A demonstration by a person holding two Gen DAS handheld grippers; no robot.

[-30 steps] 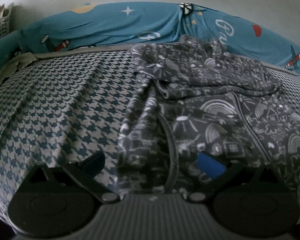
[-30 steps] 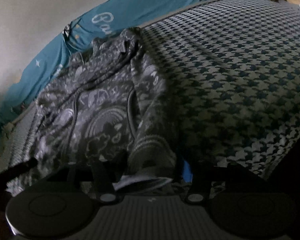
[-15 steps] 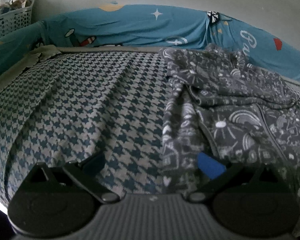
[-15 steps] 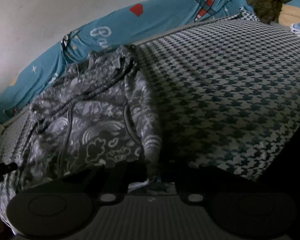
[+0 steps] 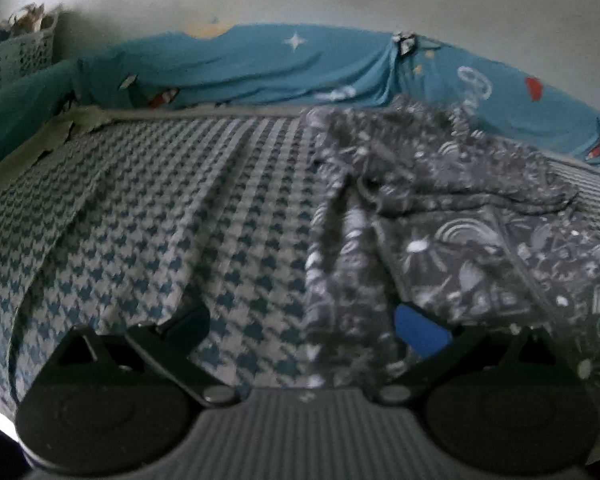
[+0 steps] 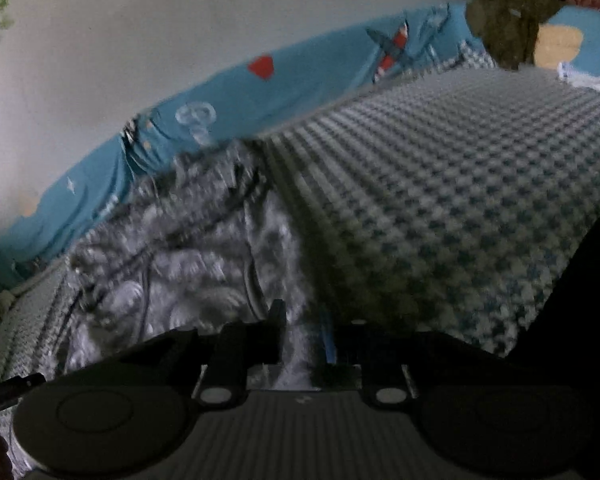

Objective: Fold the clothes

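Grey printed fabric is what I am working: the hoodie lies spread on the checked bedspread, towards the far edge by the blue sheet along the wall. I judge this to be the start of a fold, with the near hem being gathered at both corners.

My left gripper stands wide apart, gripping nothing; the hoodie's left edge runs up between its fingers, the blue pad resting over the cloth. My right gripper has its jaws close together and just opening, with a strip of the hoodie's right edge between them; the blur keeps me from saying whether the pads press on it.

Next, I think, the left must close on that edge, and the right needs a firm hold before both lift the hem towards the hood.

Compared with a second ago, the left view has slid so more bedspread shows and a basket appears at far left. The right view has tipped upward, showing more wall, and its jaws are narrower.
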